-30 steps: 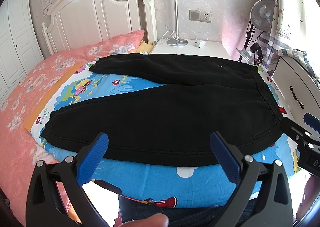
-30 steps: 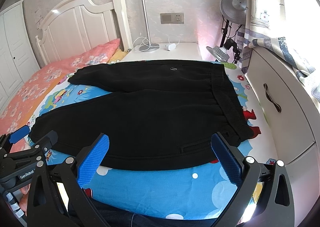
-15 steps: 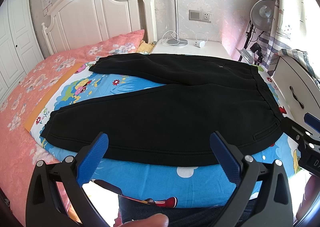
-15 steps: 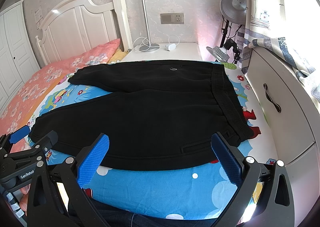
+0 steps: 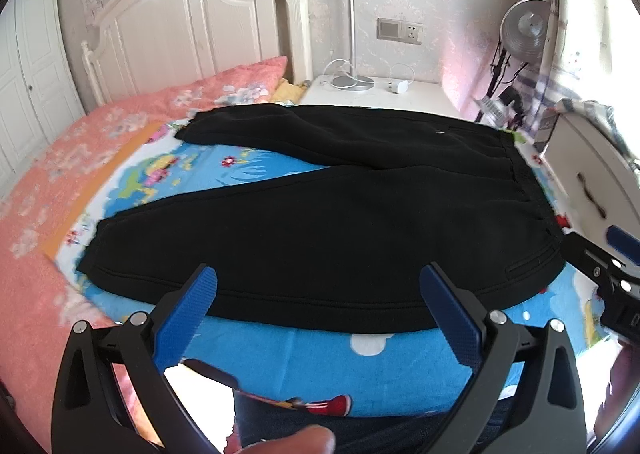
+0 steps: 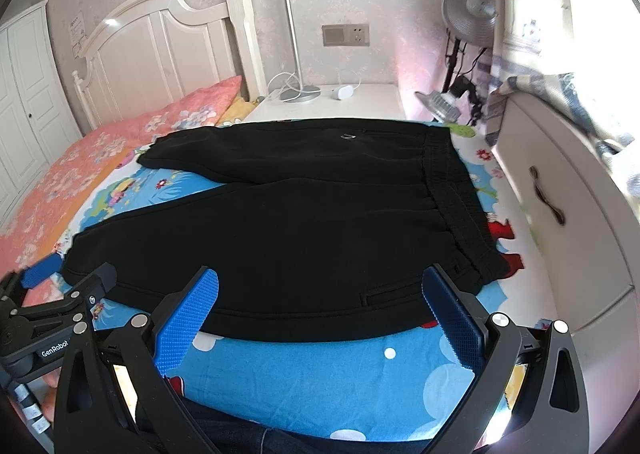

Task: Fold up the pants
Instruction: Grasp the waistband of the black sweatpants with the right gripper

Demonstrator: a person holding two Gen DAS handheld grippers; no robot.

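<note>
we note the black pants (image 5: pixel 340 214) lying flat across the frame centre on the cartoon sheet (image 5: pixel 304 366), near hem partly hidden behind blue pads (image 5: pixel 188 314). our left gripper (image 5: pixel 320 318) and right gripper (image 6: pixel 320 318) both gape wide, grasping nothing, hovering short of the cloth.

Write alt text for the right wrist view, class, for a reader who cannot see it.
Black pants lie spread flat on a blue cartoon-print sheet on a bed, waistband to the right and legs splayed left. The open right gripper hovers at their near edge, holding nothing; the left gripper shows at the lower left.
</note>
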